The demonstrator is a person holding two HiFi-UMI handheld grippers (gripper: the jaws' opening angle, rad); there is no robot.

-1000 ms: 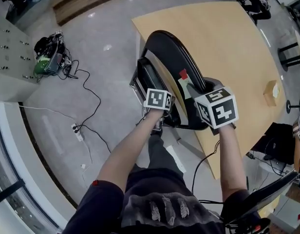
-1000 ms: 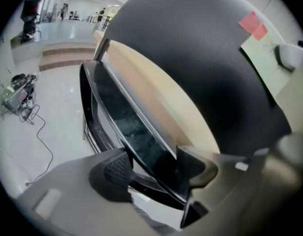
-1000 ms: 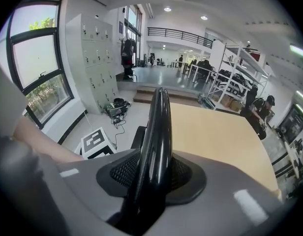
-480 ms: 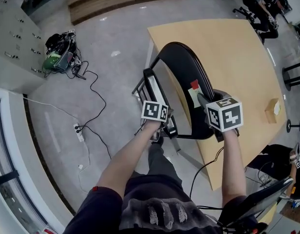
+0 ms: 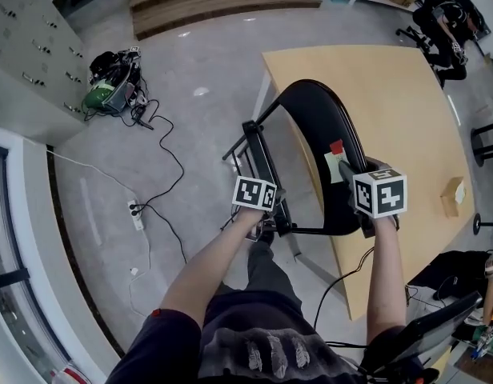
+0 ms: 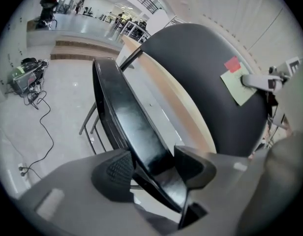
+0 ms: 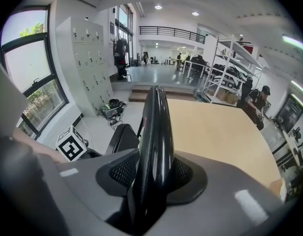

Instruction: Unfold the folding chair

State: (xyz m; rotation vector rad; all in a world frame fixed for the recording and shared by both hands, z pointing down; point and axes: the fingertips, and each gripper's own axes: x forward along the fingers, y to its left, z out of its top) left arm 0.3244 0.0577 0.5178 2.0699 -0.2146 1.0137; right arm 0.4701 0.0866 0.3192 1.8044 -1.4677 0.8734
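I stand over the folding chair [image 5: 306, 114], which sits on the grey floor [image 5: 190, 94] right against the near corner of the pale wooden table [image 5: 390, 110]. It is only partly open. My left tongs [image 6: 152, 167] have just been closing, and the near edge of the black seat [image 6: 127, 117] is between them, with both pads pressing on it. The seat stands steeply on edge, with a clear gap between it and the backrest [image 7: 154, 132]. Floor and the table's edge show through that gap. My right tongs [image 7: 152, 173] are clamped on the backrest's rim, its glossy black edge running up between the two ribbed pads. A pale green note [image 5: 334, 166] with a red tab [image 5: 336, 146] is stuck on the face of the backrest, close to the right tongs. The thin metal legs [image 5: 238, 146] show at the far side of the seat. To my left a black cable [image 5: 170, 162] winds across the floor from a white power strip [image 5: 135, 214] towards a green-and-black device [image 5: 110, 86] near the lockers [image 5: 30, 54]. A small cardboard box [image 5: 450, 196] lies near the right edge of the table, well apart from the chair. A person [image 5: 442, 22] sits beyond the table's far corner.
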